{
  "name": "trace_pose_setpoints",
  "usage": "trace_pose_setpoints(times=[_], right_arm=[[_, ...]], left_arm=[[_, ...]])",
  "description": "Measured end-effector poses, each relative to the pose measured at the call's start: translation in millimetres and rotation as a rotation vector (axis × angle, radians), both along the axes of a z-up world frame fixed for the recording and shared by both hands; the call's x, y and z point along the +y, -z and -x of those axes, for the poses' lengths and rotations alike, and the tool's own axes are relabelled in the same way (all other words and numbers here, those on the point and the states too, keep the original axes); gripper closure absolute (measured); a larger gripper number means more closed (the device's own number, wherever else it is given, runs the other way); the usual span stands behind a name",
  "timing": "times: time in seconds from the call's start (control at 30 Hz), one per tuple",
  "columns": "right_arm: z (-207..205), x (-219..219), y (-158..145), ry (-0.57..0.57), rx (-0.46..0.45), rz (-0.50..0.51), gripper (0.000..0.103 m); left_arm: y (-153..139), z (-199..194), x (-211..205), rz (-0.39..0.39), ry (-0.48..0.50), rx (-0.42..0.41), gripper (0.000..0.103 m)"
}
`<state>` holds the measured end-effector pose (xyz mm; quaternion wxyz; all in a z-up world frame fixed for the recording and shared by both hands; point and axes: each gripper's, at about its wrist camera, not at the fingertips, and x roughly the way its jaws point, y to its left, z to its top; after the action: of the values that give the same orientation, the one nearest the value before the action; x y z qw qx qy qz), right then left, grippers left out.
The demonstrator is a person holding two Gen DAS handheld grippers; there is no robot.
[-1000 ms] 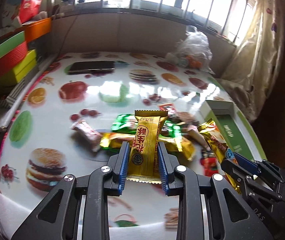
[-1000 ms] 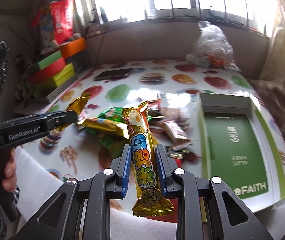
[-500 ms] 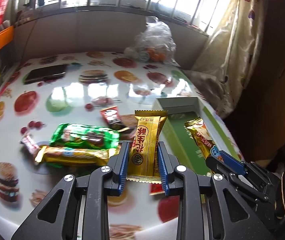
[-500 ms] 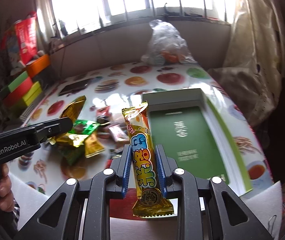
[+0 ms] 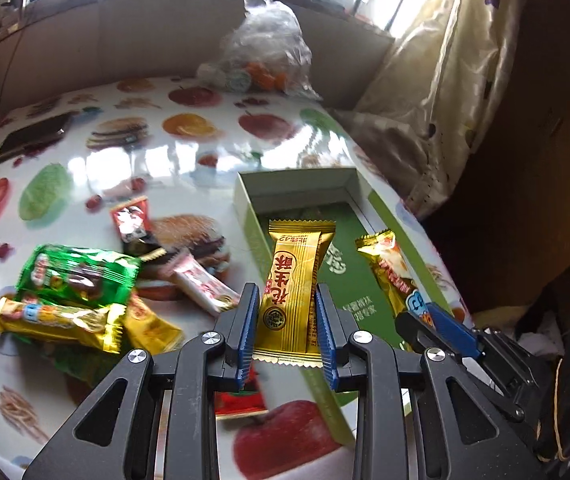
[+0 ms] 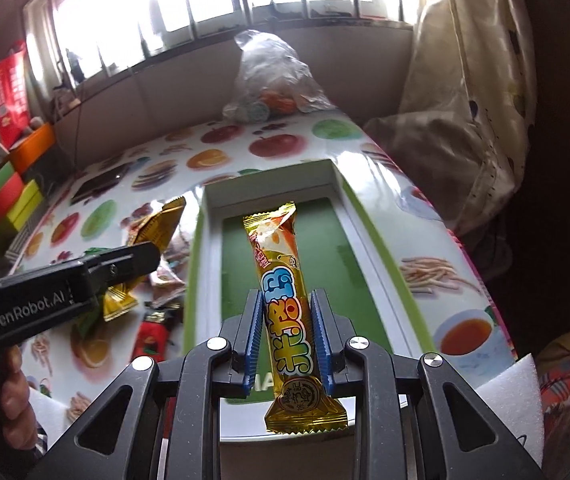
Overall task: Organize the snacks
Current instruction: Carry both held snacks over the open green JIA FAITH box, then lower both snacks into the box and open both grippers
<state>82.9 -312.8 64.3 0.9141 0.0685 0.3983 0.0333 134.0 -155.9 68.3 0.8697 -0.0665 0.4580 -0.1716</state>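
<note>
My left gripper (image 5: 287,300) is shut on a gold peanut-candy packet (image 5: 293,284) and holds it above the near left wall of the open green-and-white box (image 5: 245,208). My right gripper (image 6: 288,312) is shut on a long gold snack bar (image 6: 281,280) with blue letters, held over the green floor of the box (image 6: 349,264). Each gripper shows in the other's view: the right one (image 5: 437,320) with its bar, the left one (image 6: 125,264) with its packet. A pile of loose snacks (image 5: 81,300) lies on the table left of the box.
The fruit-print tablecloth (image 5: 189,128) covers the table. A clear plastic bag (image 5: 265,52) stands at the far edge. A dark phone (image 5: 33,136) lies far left. Coloured boxes (image 6: 13,200) are stacked at the left. A curtain (image 6: 465,80) hangs at the right.
Both grippers have swung right from the snack pile toward the box, each still holding its snack. The box now lies directly under them.
</note>
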Motion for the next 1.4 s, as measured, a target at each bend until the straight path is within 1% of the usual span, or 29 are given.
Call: trace_pose_setpoints(times=[0.23, 0.3, 0.37, 0.43, 0.57, 0.63, 0.87, 0.93, 1.07, 1.4], right_arm=[[-3.7, -15.5, 10.9, 0.029, 0.029, 0.014, 0.080], [-3.9, -18.4, 13.5, 0.032, 0.034, 0.015, 0.080], [-4.4, -20.6, 15.9, 0.037, 0.039, 0.023, 0.080], [-4.7, -22.3, 18.2, 0.041, 0.045, 0.023, 0.080], [-4.1, -24.3, 19.7, 0.044, 0.045, 0.025, 0.080], [-3.6, -25.4, 20.3, 0.046, 0.047, 0.025, 0.080], [-1.6, -27.5, 21.2, 0.051, 0.047, 0.019, 0.080], [-1.8, -27.3, 21.3, 0.050, 0.046, 0.014, 0.080], [-0.4, -24.9, 21.1, 0.046, 0.045, 0.011, 0.080], [1.4, -24.9, 21.0, 0.048, 0.043, 0.012, 0.080]], left_arm=[[12.7, -1.9, -21.8, 0.011, 0.031, 0.040, 0.074], [15.8, -1.9, -28.2, -0.006, 0.042, 0.047, 0.074], [15.2, -1.2, -32.2, -0.023, 0.047, 0.031, 0.074], [16.5, -2.2, -34.5, -0.015, 0.049, 0.046, 0.074], [17.7, -0.4, -39.9, -0.030, 0.059, 0.041, 0.074], [19.9, -2.4, -42.4, -0.032, 0.057, 0.056, 0.074], [20.0, -3.3, -40.3, -0.035, 0.042, 0.057, 0.074], [19.7, -2.6, -42.5, -0.045, 0.047, 0.055, 0.074], [21.3, -2.5, -42.6, -0.034, 0.053, 0.067, 0.073], [22.1, -3.3, -42.3, -0.039, 0.052, 0.067, 0.073]])
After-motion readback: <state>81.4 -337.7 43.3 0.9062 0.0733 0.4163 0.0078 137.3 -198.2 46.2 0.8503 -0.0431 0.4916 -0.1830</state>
